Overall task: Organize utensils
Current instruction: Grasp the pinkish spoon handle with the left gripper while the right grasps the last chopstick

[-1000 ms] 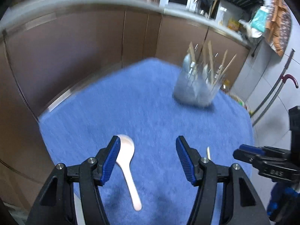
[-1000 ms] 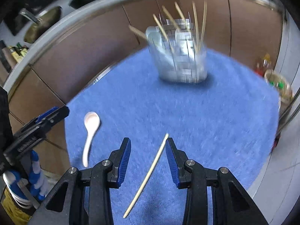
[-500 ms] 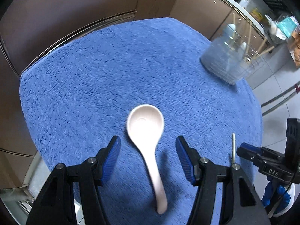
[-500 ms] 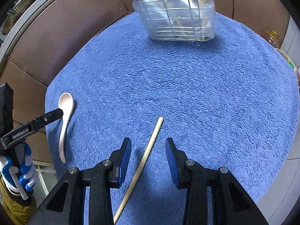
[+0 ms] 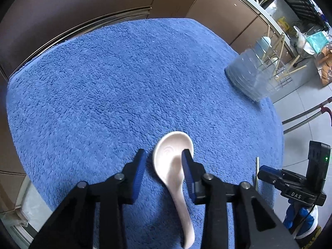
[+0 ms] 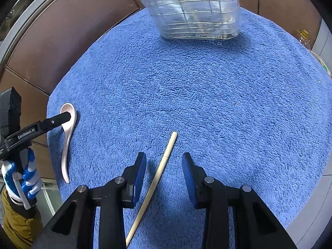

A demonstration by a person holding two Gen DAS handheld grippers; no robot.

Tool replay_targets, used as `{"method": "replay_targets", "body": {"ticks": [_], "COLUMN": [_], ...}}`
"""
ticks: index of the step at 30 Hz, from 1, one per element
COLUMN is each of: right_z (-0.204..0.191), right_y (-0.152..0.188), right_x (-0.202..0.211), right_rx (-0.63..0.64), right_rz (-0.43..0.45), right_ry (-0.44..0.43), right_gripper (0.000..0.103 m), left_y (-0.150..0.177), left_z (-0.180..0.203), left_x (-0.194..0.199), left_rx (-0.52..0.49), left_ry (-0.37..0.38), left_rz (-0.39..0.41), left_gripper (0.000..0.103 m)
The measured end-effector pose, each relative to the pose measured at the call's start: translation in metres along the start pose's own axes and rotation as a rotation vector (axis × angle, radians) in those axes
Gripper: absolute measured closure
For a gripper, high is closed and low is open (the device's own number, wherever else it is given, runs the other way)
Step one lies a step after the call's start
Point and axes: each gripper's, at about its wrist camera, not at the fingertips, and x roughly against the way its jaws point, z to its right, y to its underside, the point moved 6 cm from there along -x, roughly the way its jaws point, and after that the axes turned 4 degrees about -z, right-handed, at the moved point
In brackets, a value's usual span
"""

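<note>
A white ceramic spoon [image 5: 173, 166] lies on the blue towel [image 5: 103, 83], bowl away from me. My left gripper [image 5: 164, 161] is open and low over it, its jaws on either side of the spoon's neck. The spoon also shows in the right wrist view [image 6: 67, 137], under the left gripper. A wooden chopstick [image 6: 159, 172] lies on the towel between the open jaws of my right gripper [image 6: 164, 166]. A clear utensil holder [image 6: 193, 12] with chopsticks and spoons stands at the far edge; it also shows in the left wrist view [image 5: 253, 76].
The round table's edge [image 6: 307, 213] curves close on the right. Brown cabinet fronts [image 5: 83, 4] stand behind the table. A counter with kitchen clutter [image 5: 290, 10] runs at the back right. The gloved hand holding the left gripper [image 6: 25, 178] is at the left.
Both grippers have come down and forward toward the towel. The left jaws have narrowed around the spoon's neck. The right gripper now straddles the chopstick, closer to it.
</note>
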Motion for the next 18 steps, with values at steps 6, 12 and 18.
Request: {"method": "replay_targets", "body": {"ticks": [6,12,18], "right_z": [-0.006,-0.011,-0.023], "right_y": [-0.006,-0.015,-0.022], "right_x": [-0.008,-0.017,-0.024], "right_rx": [0.004,0.033,0.084], "right_rz": [-0.030,-0.089,-0.108], "right_ry": [0.008,0.059,0.141], "right_gripper": [0.073,0.082,0.089], "left_y": [-0.003,-0.008,-0.008], "left_z": [-0.003,-0.002,0.010], "left_x": [-0.001,-0.006,-0.008], "left_rx": [-0.011,-0.008,-0.047], "left_ry": [0.013,-0.007,-0.045], "left_rz": [-0.018,-0.047,-0.028], "left_gripper": [0.082,0.090,0.095]}}
